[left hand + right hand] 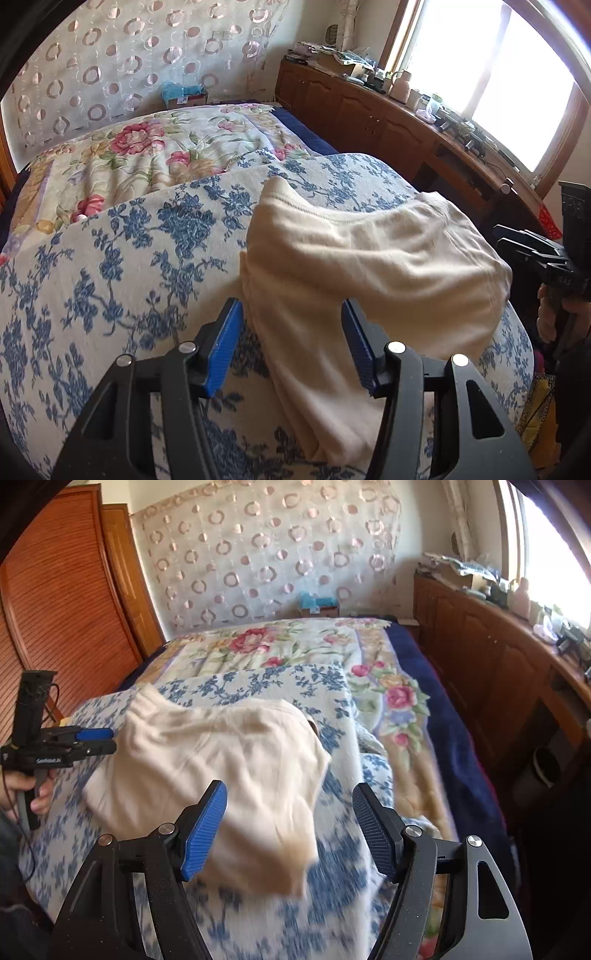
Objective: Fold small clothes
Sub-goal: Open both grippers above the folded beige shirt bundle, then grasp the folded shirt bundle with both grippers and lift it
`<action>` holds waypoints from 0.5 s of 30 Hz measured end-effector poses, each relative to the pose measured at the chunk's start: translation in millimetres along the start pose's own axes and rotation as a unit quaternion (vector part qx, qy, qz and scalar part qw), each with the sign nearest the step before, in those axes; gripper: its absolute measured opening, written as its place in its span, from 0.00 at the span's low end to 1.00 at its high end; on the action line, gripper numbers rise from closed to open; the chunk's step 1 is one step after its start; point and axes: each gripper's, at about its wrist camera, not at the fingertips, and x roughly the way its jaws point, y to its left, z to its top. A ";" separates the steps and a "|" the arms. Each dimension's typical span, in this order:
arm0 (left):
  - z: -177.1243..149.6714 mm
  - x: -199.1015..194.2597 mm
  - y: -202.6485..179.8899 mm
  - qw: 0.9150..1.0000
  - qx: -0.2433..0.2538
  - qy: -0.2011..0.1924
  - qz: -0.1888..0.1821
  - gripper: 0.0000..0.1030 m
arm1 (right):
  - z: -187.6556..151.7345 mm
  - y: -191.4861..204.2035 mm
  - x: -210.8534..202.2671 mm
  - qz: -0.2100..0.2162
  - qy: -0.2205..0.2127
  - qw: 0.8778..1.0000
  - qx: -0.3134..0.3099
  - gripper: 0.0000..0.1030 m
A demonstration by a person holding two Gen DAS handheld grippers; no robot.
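A small cream garment (369,266) lies crumpled on the blue-flowered cover (129,258) of the bed. My left gripper (291,306) hovers over its near left part. The jaws are open and the cloth runs on beneath and between the blue pads (225,343), which do not press on it. In the right wrist view the garment (229,753) lies under my right gripper (290,788), whose jaws stand wide open with nothing gripped. The cloth edge near that gripper is blurred. The left gripper (110,740), held in a hand (22,786), sits at the garment's left edge. The right gripper (502,240) shows at the garment's right side.
A pink-flowered blanket (147,147) covers the far half of the bed, with a dark blue edge (443,720). A long wooden cabinet (369,110) with cluttered top runs under the window on the right. A slatted wooden wardrobe (55,609) stands left. A small box (184,96) sits at the headboard.
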 end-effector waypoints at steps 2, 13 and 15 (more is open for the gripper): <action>4.1 4.7 1.6 1.000 0.001 0.001 0.006 0.53 | 5.2 -1.0 14.4 0.003 0.008 1.000 0.006 0.70; 3.2 25.9 11.1 1.000 -0.016 0.024 -0.007 0.53 | 4.2 2.4 56.4 0.017 0.066 0.998 0.008 0.70; 3.0 27.1 10.6 0.999 -0.020 0.025 -0.018 0.52 | 0.5 7.7 60.7 0.024 0.071 0.997 -0.001 0.72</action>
